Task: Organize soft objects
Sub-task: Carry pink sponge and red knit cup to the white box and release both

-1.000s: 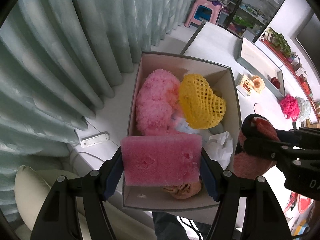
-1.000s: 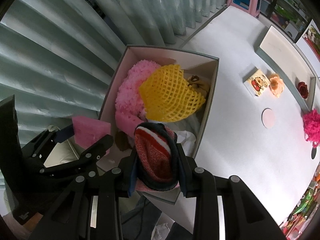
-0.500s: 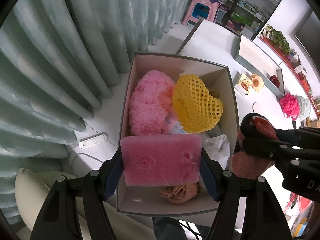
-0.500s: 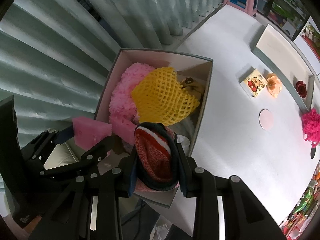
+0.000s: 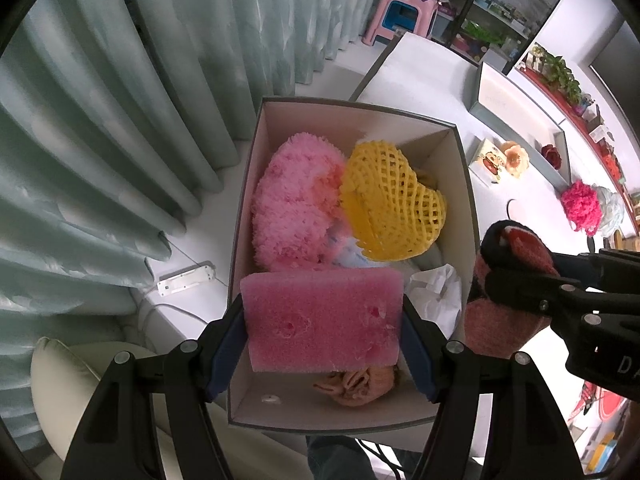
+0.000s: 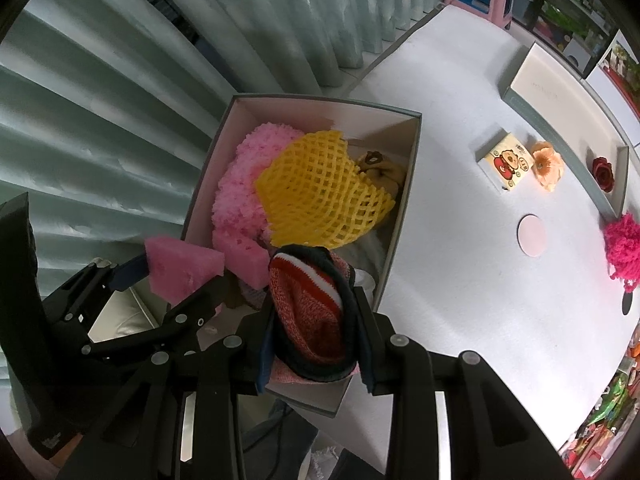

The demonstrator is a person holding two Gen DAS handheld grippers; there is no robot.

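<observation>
The left gripper (image 5: 322, 320) clamps a pink rectangular foam sponge (image 5: 322, 316) above the open grey cardboard box (image 5: 466, 184), low in frame. The right gripper (image 6: 316, 320) squeezes a red knitted sock (image 6: 310, 312) over the box's crowded near corner; dropped there, it may spill over the rim.

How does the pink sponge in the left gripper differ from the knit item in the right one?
The pink sponge is a flat, plain pink foam block; the knit item is bunched, red, white-striped, dark-edged. The sponge spans wider jaws than the knit item. Both are clamped above the box.
</observation>
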